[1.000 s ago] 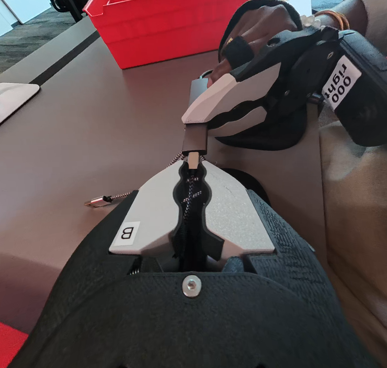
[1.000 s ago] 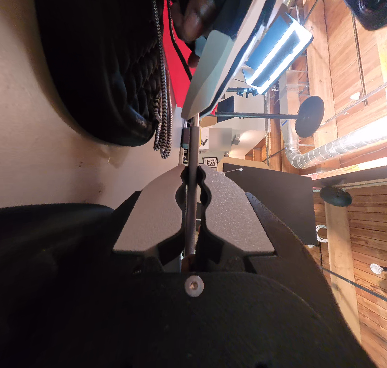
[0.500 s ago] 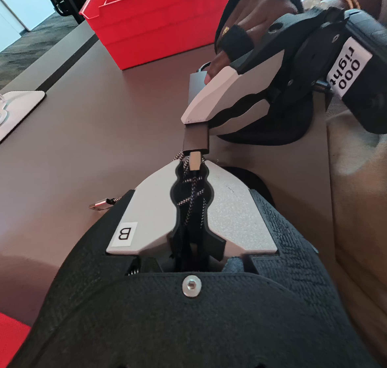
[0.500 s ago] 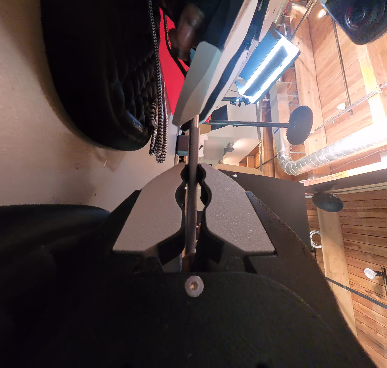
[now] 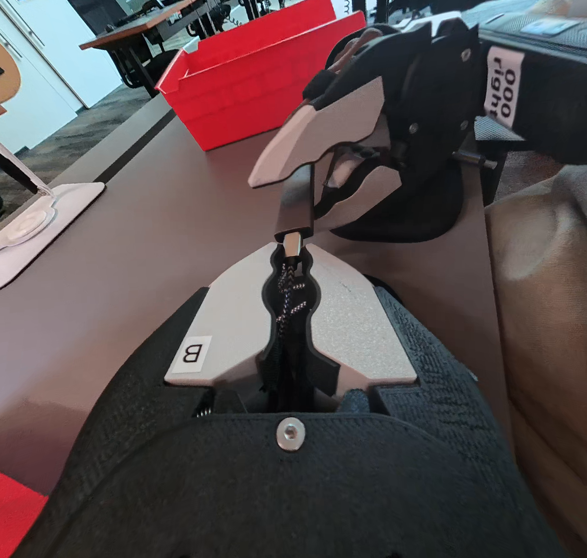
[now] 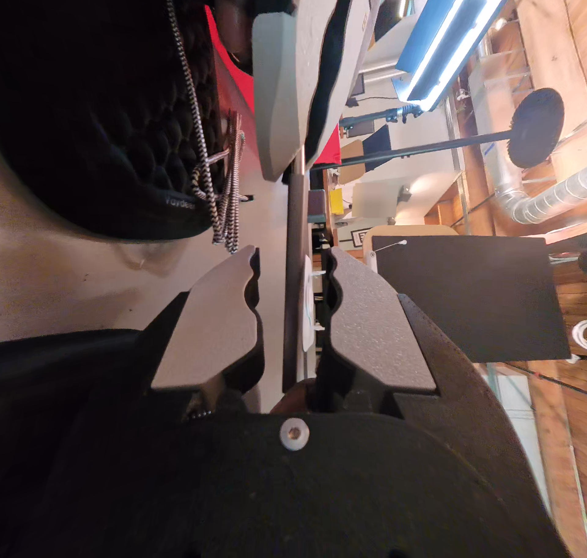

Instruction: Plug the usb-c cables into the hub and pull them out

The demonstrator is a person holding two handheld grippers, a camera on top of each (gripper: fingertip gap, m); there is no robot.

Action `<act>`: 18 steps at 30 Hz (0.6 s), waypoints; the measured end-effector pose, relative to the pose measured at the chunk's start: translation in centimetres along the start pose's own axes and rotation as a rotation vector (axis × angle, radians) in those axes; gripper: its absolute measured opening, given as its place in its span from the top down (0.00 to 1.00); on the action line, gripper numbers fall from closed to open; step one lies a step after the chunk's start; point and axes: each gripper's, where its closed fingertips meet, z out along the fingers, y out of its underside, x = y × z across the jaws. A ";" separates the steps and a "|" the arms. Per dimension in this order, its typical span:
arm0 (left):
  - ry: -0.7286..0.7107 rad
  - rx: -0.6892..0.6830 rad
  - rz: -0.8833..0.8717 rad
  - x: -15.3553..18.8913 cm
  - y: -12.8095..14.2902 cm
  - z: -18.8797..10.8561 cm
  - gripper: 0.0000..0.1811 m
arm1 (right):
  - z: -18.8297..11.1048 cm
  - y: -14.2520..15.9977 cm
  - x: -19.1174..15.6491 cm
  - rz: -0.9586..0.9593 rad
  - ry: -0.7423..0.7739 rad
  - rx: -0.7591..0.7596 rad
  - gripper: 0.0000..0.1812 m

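Fingers [image 5: 241, 314] on my left gripper [image 5: 291, 250] are squeezing tight on the plug [image 5: 293, 244] of a braided cable [image 5: 287, 301], and the plug's tip is sitting in the end of the dark hub [image 5: 296, 206]. On my right gripper [image 6: 292, 253] the fingers [image 6: 365, 320] are standing wide apart with the hub [image 6: 293, 276] running between them, touching neither one that I can see, while in the left view the hub is hanging tilted above the brown table [image 5: 158, 225]. Behind them a red bin [image 5: 254, 98] is sitting on the table, and more loops of cable [image 6: 222, 199] are hanging beside a black pad [image 6: 95, 114].
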 end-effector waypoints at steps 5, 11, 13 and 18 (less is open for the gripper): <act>-0.029 0.044 0.065 0.1 -1.1 -0.1 0.95 | 0.4 0.1 1.7 -0.169 0.111 -0.056 0.96; -0.233 0.570 0.167 -1.6 -8.5 -7.2 0.83 | 0.2 2.3 5.5 0.014 0.154 -0.083 0.96; -0.355 0.735 0.173 -2.7 -9.8 -10.6 0.83 | -0.2 3.1 7.6 0.081 0.192 -0.092 0.96; -0.531 0.802 0.163 -4.9 -9.2 -13.5 0.81 | -1.2 4.3 11.9 0.237 0.262 -0.080 0.96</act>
